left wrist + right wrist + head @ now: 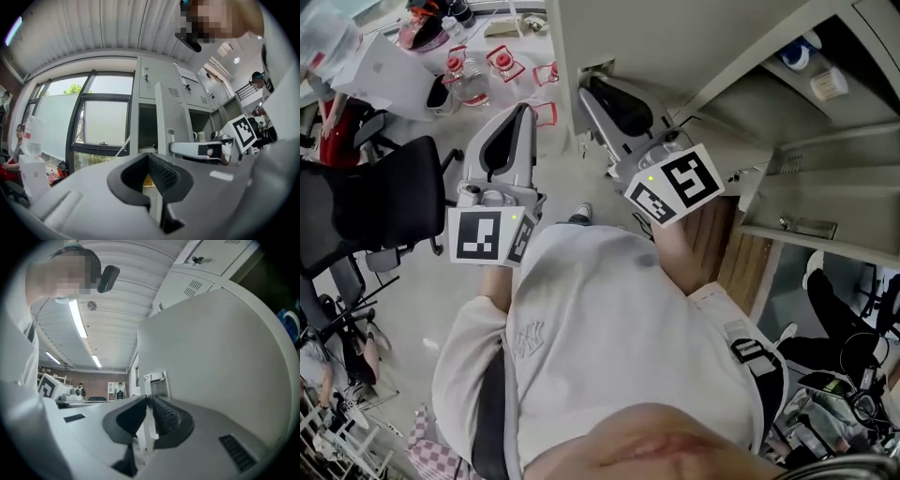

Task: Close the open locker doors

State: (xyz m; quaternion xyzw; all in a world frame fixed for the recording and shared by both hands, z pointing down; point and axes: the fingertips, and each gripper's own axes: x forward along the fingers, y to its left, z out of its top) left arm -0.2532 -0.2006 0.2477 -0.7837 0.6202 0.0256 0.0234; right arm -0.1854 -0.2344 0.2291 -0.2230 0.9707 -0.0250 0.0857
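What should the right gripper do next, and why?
Probably swing the right gripper toward the locker, carrying the open locker door shut: its jaws look clamped on that door's edge. The left gripper hangs free, jaws together.

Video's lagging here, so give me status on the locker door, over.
Left gripper shut, empty. Right gripper clamped on open locker door edge. No obstruction seen.

Smooth, matt painted-metal locker door (220, 348)

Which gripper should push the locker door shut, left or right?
Right, probably. The right gripper has its jaws on the door edge, while the left gripper is shut on nothing, short of the door.
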